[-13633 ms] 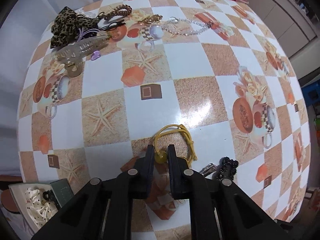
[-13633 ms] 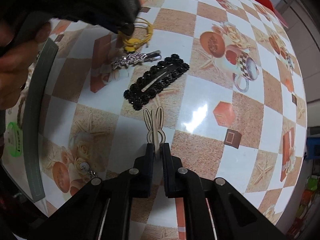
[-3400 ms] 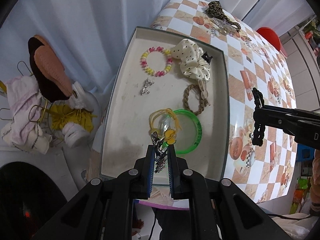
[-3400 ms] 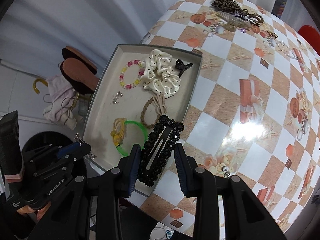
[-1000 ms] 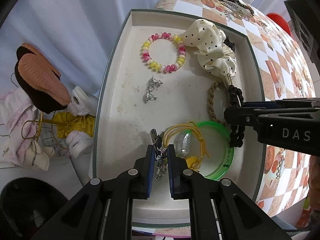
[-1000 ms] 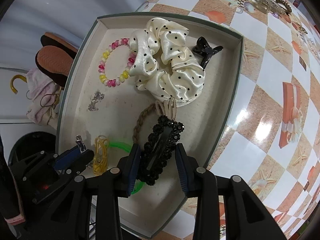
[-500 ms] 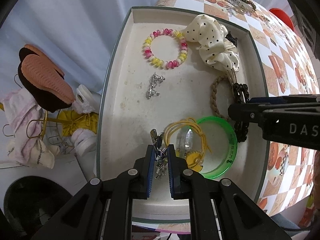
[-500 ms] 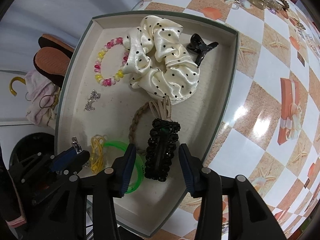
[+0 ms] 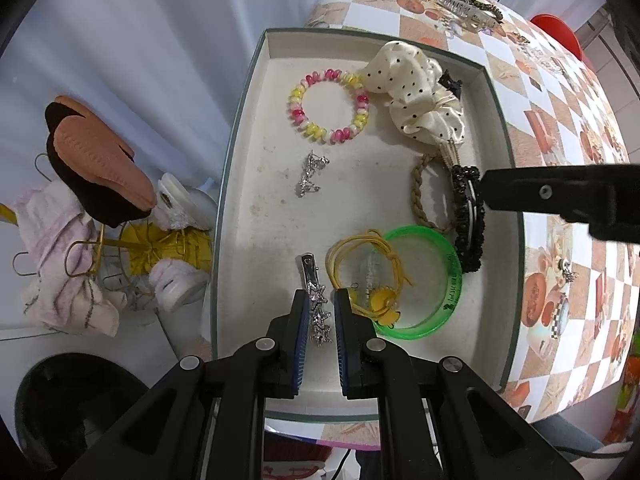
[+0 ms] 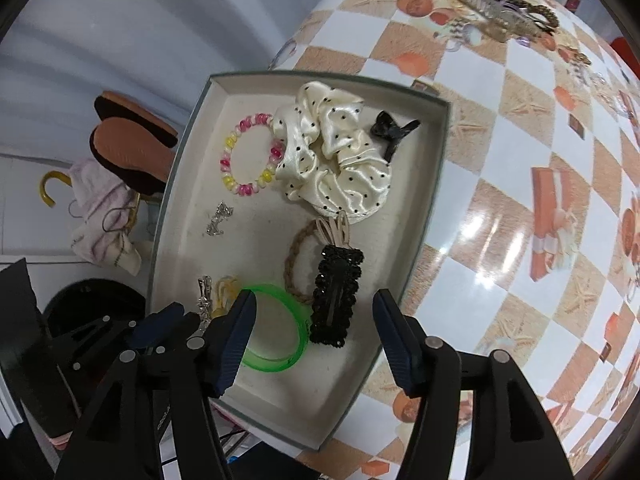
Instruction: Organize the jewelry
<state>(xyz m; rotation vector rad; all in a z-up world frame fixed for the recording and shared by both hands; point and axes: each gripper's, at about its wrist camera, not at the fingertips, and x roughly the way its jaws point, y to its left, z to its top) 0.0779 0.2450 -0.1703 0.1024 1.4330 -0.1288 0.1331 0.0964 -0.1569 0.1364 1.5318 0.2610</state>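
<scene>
In tray (image 9: 240,128): left claw (image 9: 319,316) parted round silver clip (image 9: 316,300), right claw (image 10: 314,330) wide apart over black clip (image 10: 336,292).

Bright, even indoor light; white glare on the glossy bench (image 10: 480,236); soft shadows in the tray (image 9: 256,184); sharp centre — heavy fisheye bending and black vignette at the edges.

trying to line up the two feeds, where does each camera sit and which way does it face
Left wrist: on the left gripper, looking down into the tray; its fingers flank the silver star clip.
Right wrist: on the right gripper, above the tray's table side; fingers spread over the black beaded clip.
Shared: tray, green bangle, each other's gripper.
</scene>
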